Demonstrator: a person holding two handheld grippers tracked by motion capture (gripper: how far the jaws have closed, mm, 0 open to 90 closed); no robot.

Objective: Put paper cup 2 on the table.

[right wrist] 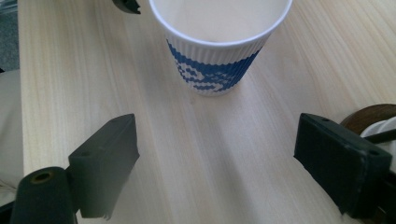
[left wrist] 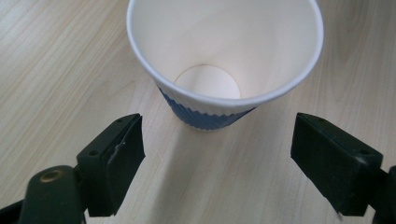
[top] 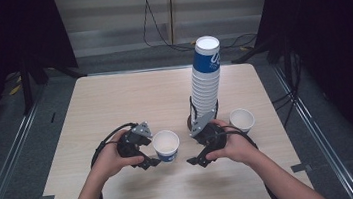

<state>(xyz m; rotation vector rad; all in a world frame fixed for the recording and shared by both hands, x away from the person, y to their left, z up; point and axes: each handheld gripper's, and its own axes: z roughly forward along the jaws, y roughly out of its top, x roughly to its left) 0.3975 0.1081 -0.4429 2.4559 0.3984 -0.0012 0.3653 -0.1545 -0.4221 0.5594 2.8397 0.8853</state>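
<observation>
Cup upright at centre frame on table, left gripper wide open just short of it, right gripper gaping, empty, stack behind.

You get an evenly lit table from overhead, while the room around it falls to near black, and your hands and the cup throw only soft, faint shadows. In both gripper views the jaws are dark and slightly blurred at the bottom edge. The cup's rim curves wide at the top, with no glare.
</observation>
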